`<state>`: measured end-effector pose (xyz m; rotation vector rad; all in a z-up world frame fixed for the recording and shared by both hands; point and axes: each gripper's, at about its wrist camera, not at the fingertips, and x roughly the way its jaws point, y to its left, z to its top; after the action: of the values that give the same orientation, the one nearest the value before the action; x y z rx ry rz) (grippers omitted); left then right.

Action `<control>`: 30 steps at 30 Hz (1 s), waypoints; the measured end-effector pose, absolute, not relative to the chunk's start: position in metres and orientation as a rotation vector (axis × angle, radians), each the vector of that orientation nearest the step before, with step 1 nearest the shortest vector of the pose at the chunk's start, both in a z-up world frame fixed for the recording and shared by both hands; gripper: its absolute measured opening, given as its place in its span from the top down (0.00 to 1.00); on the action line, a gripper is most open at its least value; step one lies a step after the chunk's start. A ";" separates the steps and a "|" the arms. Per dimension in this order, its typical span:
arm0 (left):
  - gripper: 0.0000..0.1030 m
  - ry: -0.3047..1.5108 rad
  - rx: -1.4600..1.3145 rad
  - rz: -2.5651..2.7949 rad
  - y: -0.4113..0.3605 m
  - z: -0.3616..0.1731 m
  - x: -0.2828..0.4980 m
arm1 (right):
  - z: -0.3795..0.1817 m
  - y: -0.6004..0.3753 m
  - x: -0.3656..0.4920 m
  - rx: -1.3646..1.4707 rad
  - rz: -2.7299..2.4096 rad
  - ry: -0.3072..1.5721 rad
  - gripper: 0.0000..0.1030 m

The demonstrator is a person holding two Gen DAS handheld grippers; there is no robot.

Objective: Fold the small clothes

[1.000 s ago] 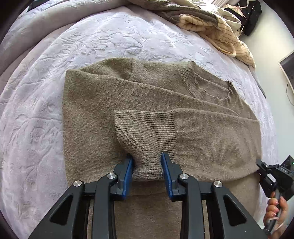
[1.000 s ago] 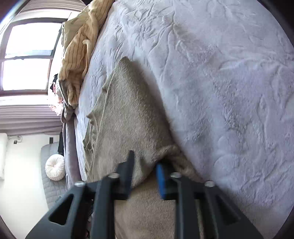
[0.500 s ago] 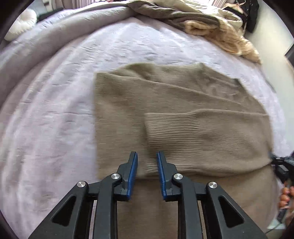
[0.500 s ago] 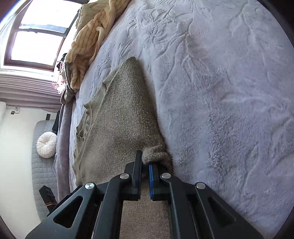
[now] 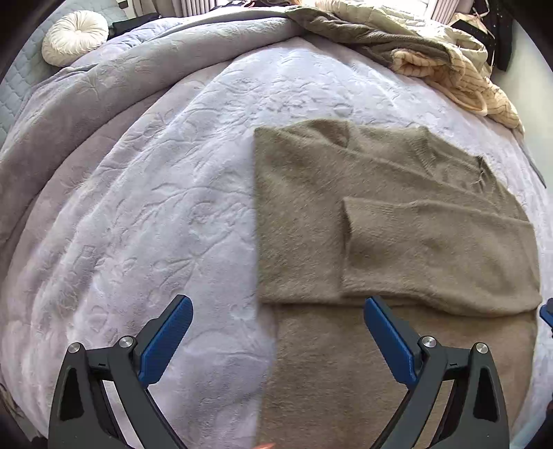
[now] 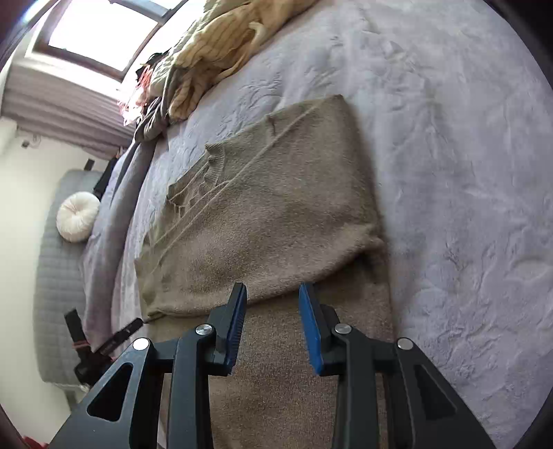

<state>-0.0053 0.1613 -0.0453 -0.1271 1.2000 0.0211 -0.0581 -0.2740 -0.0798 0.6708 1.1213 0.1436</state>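
A lilac embossed bed cover point(image 5: 172, 179) carries the taupe knit sweater point(image 5: 397, 214) at two o'clock, sleeves crossed. It looks soft, light, floppy; best pinched at the hem corners. Left tool point(image 5: 276, 340) and right tool point(image 6: 273, 324) are both opening, empty.

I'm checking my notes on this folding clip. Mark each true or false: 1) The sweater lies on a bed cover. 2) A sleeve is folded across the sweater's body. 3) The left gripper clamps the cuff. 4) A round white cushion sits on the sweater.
1) True: the sweater lies on the bed cover.
2) True: the sleeve lies across it.
3) False: the left gripper is opening, nothing between its pads.
4) False: the cushion sits far off, beyond the cover.
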 end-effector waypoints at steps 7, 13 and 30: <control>0.04 1.160 -0.035 0.052 0.122 -0.050 0.038 | -0.071 -0.253 -0.025 0.404 0.081 1.114 0.72; 0.01 1.203 -0.037 0.102 0.141 -0.080 0.041 | -0.110 -0.270 -0.022 0.304 0.059 1.212 0.88; 0.01 1.241 -0.083 0.099 0.174 -0.083 0.022 | -0.130 -0.347 -0.047 0.855 0.105 1.175 0.83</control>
<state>0.0219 0.1736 -0.0834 -0.0830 1.2415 0.0993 -0.0466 -0.3471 -0.1297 0.8549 1.1746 0.1054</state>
